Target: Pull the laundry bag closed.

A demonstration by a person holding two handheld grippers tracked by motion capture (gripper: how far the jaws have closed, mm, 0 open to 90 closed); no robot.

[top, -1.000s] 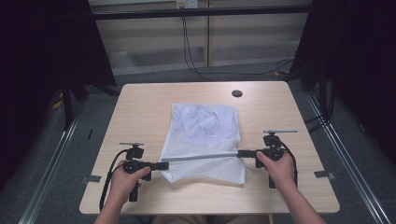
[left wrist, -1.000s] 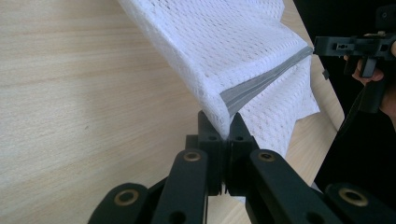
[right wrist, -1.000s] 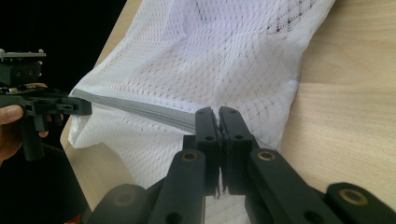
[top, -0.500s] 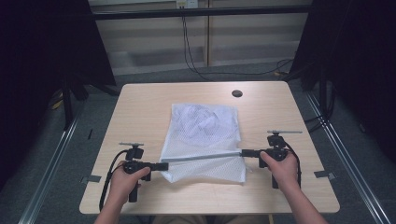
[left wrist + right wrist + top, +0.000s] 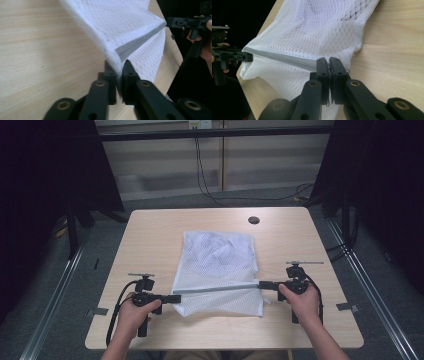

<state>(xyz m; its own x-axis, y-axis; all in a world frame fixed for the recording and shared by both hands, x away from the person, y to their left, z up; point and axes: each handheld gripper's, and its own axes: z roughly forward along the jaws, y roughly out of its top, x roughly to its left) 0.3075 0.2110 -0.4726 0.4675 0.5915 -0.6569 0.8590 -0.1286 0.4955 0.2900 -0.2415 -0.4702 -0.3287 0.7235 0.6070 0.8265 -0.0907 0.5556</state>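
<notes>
White mesh, with a grey band [image 5: 217, 289] along its edge, is what you hold: a mesh garment [image 5: 217, 270] that lies in the middle of the pale wooden counter [image 5: 150, 235]. Your left gripper [image 5: 175, 298] pinches the left end of the grey band; in the left gripper view the cloth sits between the jaws, which have just been opening a little, yet the fabric stays caught between them. Your right gripper [image 5: 261, 284] has its jaws pressed together on the other end of the band, as the right gripper view shows [image 5: 329, 62]. The band is stretched straight between the two grippers and lifted a little off the counter. The far part of the garment rests crumpled on the wood, and the near part hangs below the band onto the counter. A small dark round hole [image 5: 254, 220] is in the counter beyond the garment, well apart from it.
</notes>
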